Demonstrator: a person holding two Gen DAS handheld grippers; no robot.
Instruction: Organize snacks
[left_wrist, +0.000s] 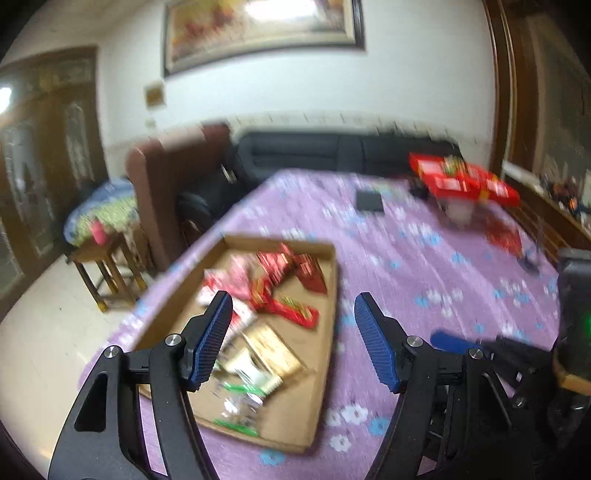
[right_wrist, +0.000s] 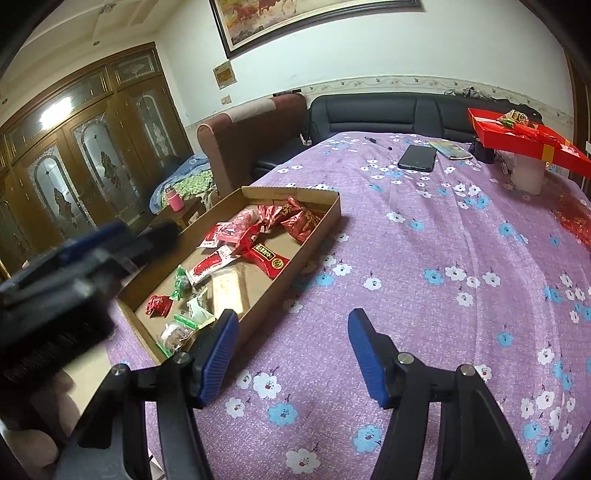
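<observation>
A shallow cardboard tray (right_wrist: 321, 225) lies on the purple flowered tablecloth (right_wrist: 424, 258) and holds several snack packets: red ones (right_wrist: 269, 258) at the far end, green and white ones (right_wrist: 184, 291) nearer. The blurred left wrist view shows the same tray (left_wrist: 325, 321) and packets (left_wrist: 291, 310). My left gripper (left_wrist: 293, 332) is open and empty above the tray's right side. My right gripper (right_wrist: 291, 350) is open and empty above the cloth, right of the tray. The left gripper shows blurred at the left of the right wrist view (right_wrist: 74, 266).
A red gift box (right_wrist: 524, 140) rests on a white container (right_wrist: 528, 177) at the far right. A black phone (right_wrist: 417, 158), a pen (right_wrist: 378, 143) and a booklet (right_wrist: 452, 149) lie at the far end. A black sofa (right_wrist: 388, 110) stands behind the table.
</observation>
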